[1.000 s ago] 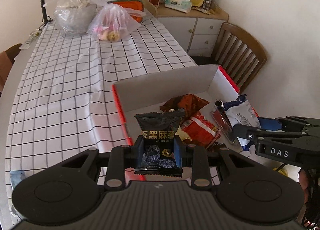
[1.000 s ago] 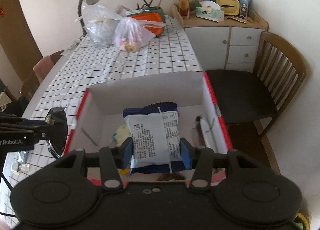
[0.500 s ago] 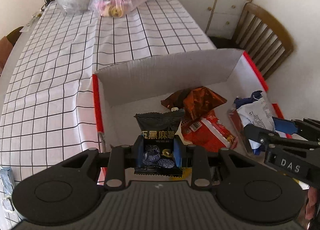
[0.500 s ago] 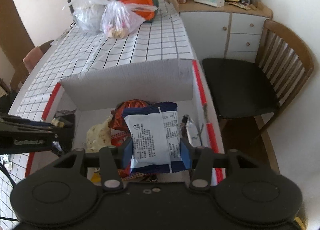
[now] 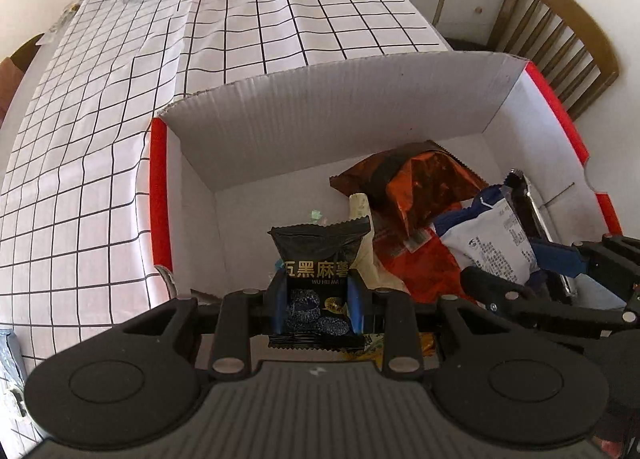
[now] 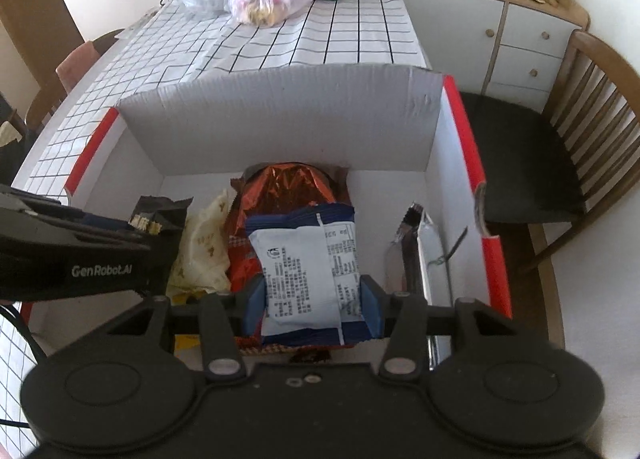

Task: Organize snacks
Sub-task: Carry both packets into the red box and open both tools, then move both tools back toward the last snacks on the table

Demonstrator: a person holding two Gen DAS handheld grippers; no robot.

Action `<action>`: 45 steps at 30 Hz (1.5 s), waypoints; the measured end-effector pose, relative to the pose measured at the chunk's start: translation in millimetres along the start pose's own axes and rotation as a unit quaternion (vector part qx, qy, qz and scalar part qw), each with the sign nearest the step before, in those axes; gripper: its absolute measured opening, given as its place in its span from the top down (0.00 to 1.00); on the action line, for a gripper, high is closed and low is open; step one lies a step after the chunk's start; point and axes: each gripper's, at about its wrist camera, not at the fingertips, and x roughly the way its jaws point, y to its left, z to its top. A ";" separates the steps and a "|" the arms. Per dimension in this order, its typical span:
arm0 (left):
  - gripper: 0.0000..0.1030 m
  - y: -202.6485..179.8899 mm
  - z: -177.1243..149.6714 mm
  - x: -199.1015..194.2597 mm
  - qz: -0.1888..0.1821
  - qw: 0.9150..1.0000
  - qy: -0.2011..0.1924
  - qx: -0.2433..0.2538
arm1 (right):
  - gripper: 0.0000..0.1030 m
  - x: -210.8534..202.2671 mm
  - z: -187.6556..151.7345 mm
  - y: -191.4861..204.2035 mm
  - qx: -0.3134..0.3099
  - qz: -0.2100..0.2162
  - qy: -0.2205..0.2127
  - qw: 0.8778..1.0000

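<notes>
2 handheld grippers hang over an open box (image 5: pixel 360 107) with white inner walls and red edges, standing on a checked tablecloth (image 5: pixel 100 163). The left gripper (image 5: pixel 318 305) is clenched on a black packet (image 5: pixel 318 255), held upright above the box's left half. The right gripper (image 6: pixel 312 305) is clenched on a blue-and-white packet (image 6: pixel 308 263), held above the box's middle.

Already lying in the box are an orange foil bag (image 6: pixel 288 187), a cream packet (image 6: pixel 204 255) and a silver packet (image 6: pixel 412 247) against the right wall.

The step in hand appears to be dropping both held snacks into the box. Next, each gripper likely needs to lower toward a bare patch of floor and let go, the left one over the bare left side.
</notes>
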 end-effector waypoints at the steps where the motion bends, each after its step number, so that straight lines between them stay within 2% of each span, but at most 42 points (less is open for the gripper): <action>1: 0.72 -0.1 0.3 1.0 0.001 1.000 0.001 -0.001 | 0.54 0.9 -0.1 0.0 -0.002 0.001 0.001 1.000; 13: 0.71 4.1 -3.9 3.1 0.006 1.000 0.003 -0.013 | 0.51 1.4 0.9 -1.3 -0.012 0.016 0.000 1.000; 17: 0.69 4.5 -9.3 -2.0 0.000 1.000 -0.002 -0.013 | 0.44 -6.1 0.5 -0.8 -0.016 0.022 -0.009 1.000; 19: 0.64 6.0 -11.9 -6.1 -0.004 1.000 -0.007 -0.017 | 0.41 -11.3 0.2 0.0 -0.019 0.023 -0.015 0.999; 21: 0.57 8.4 -15.1 -12.5 -0.009 1.000 -0.017 -0.022 | 0.39 -17.8 -0.2 1.3 -0.020 0.027 -0.021 0.999; 25: 0.56 11.4 -21.6 -27.7 -0.018 0.999 -0.033 -0.025 | 0.38 -31.0 0.0 4.0 -0.020 0.039 -0.033 0.999; 29: 0.48 13.9 -31.4 -48.9 -0.023 0.998 -0.060 -0.025 | 0.32 -46.3 -1.5 11.0 -0.025 0.051 -0.048 0.997; 35: 0.48 24.7 -43.3 -79.9 -0.030 0.995 -0.094 -0.029 | 0.24 -69.7 -2.4 19.6 -0.029 0.068 -0.072 0.995; 39: 0.41 37.5 -53.1 -98.1 -0.032 0.992 -0.119 -0.035 | 0.19 -82.7 -2.7 27.6 -0.028 0.077 -0.089 0.993; 45: 0.38 61.6 -73.5 -124.5 -0.036 0.987 -0.154 -0.041 | 0.14 -100.2 -3.4 53.1 -0.042 0.093 -0.112 0.988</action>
